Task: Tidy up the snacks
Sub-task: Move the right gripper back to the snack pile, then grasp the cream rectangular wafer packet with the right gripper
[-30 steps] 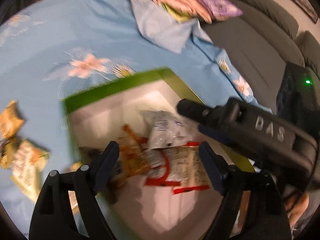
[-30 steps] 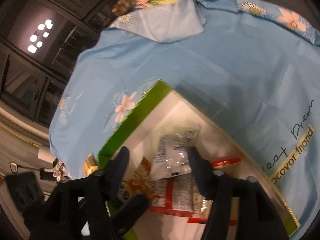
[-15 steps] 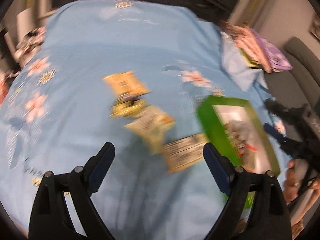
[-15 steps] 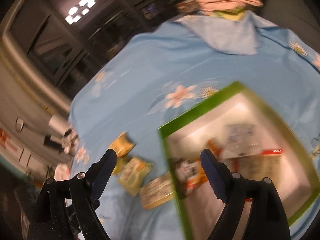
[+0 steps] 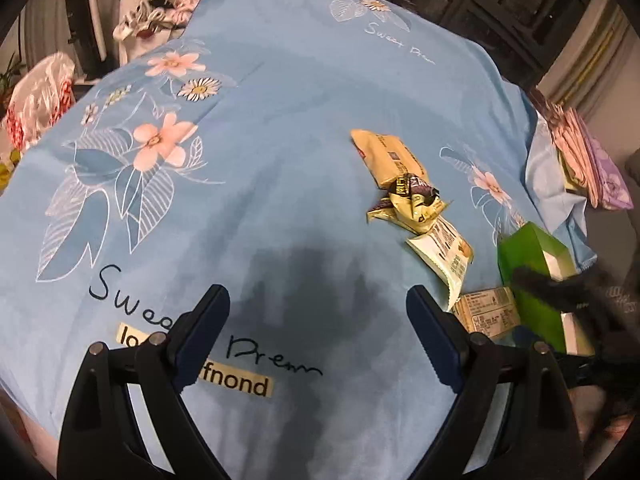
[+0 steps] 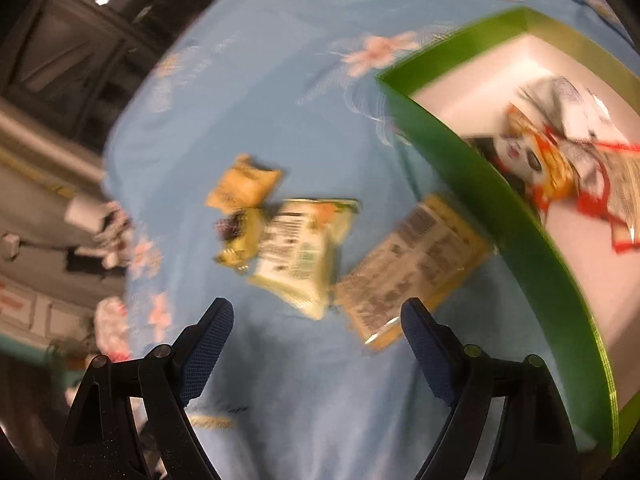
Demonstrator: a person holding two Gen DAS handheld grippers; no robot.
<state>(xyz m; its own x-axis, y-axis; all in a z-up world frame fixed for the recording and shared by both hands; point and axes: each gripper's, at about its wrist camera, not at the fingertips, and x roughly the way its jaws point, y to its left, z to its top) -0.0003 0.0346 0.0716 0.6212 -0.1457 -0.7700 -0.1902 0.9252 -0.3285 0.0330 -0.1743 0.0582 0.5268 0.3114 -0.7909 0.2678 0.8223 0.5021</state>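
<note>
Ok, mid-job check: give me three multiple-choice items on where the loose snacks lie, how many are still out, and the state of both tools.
1. Loose snacks lie: A) inside the green box B) on the blue cloth beside the box C) on the sofa
2. Packets outside the box: A) one B) four C) nine
3. Both tools are: A) open, empty B) shut on packets C) out of view

1 B: the nearest packet lies on the blue cloth beside the green box.
2 B: four show in the left wrist view.
3 A: left tool and right tool gape, holding nothing.

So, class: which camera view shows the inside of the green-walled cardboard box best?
The right wrist view: the green-walled cardboard box opens toward it, showing packets inside, though blurred. The left wrist view catches only its outer corner.
</note>
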